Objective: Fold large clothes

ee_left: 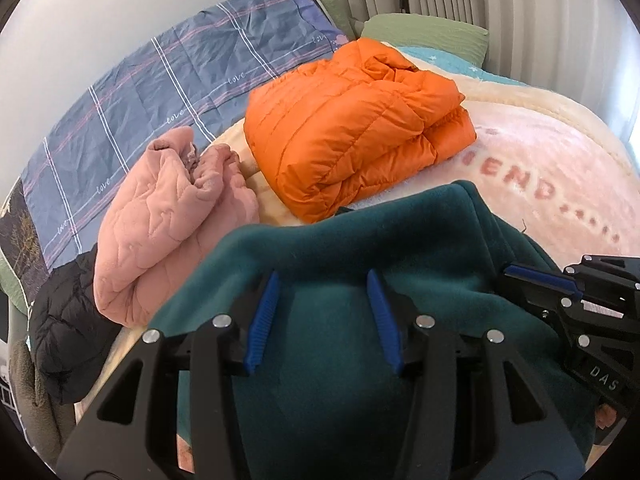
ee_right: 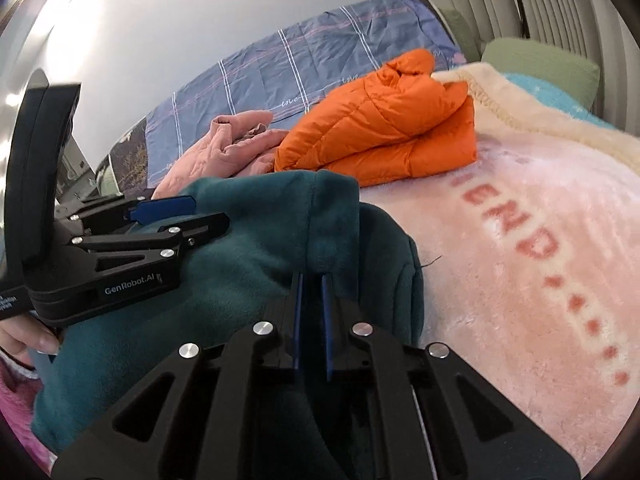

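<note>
The right gripper (ee_right: 311, 280) pinches a fold of the green fleece garment (ee_right: 248, 232) at six o'clock on the pink blanket (ee_right: 520, 248), while the left gripper (ee_left: 323, 276) stands half open over it (holding nothing), so the thick fleece may slip free

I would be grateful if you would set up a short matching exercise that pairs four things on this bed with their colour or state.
Things:
1. puffer jacket
2. quilted garment
3. fleece garment
4. right gripper

Descriptions:
A. dark green, lying nearest both cameras
B. orange, folded into a bundle on the pink blanket
C. jaws nearly closed, at a raised fold of fleece
D. pale pink, folded loosely beside the orange bundle

Pairs: 1-B, 2-D, 3-A, 4-C
</note>
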`<state>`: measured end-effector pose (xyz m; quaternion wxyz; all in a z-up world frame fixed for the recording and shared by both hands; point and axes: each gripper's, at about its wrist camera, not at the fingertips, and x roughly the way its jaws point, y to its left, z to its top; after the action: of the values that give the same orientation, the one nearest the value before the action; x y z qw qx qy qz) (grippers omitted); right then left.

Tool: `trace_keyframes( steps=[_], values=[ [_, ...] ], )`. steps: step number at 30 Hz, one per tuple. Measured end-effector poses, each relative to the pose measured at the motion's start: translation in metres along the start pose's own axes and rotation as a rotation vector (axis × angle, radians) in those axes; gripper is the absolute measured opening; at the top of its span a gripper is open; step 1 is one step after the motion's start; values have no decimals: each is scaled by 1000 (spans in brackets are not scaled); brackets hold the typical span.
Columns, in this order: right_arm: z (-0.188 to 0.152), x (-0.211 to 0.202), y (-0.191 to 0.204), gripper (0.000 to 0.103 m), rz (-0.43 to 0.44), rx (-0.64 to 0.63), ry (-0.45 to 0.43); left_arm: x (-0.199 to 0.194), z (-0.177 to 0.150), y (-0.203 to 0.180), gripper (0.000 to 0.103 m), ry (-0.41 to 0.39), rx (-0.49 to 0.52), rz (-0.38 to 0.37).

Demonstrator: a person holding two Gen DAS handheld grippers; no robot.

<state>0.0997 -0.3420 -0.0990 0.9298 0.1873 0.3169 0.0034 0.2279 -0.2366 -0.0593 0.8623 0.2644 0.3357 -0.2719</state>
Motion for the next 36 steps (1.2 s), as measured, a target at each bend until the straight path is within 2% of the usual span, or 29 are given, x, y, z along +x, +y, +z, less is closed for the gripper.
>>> trace_keyframes(
  steps=[4,6,7,8,10,13,15,16,17,18,19,21,30,33,36],
  values=[
    [0,-12,5,10,-4,0,-4,-11,-2,-2,49,-29,17,19],
    [-1,-26,8,11,-4,17,-17,-21,-1,-1,53,-43,17,28],
    [-3,-39,11,13,-12,17,-34,-32,0,1,57,-72,11,30],
    [-5,-47,13,14,-11,16,-46,-39,1,2,67,-90,3,30],
    [-10,-62,16,14,11,15,-61,-55,4,14,73,-115,-44,27],
    [-17,-59,15,14,2,25,-41,-64,12,37,73,-149,-119,39],
    [-20,-50,15,15,-12,24,-42,-53,15,51,72,-114,-165,87],
    [-22,-47,15,15,-25,21,-46,-32,13,55,73,-34,-167,136],
    [-24,-43,16,15,-43,14,-47,-10,7,55,73,33,-146,140],
    [-24,-40,17,15,-50,8,-47,5,0,55,73,55,-148,129],
    [-25,-36,19,15,-60,-1,-53,18,-5,64,73,78,-216,87],
    [-28,-35,25,15,-100,-39,-83,21,-6,72,73,86,-255,43],
    [-30,-34,25,15,-111,-47,-117,18,-11,72,73,58,-263,47],
    [-30,-35,25,15,-111,-48,-114,16,-10,69,74,55,-257,65],
    [-29,-36,23,15,-100,-35,-104,4,-4,61,74,30,-204,110]
  ],
)
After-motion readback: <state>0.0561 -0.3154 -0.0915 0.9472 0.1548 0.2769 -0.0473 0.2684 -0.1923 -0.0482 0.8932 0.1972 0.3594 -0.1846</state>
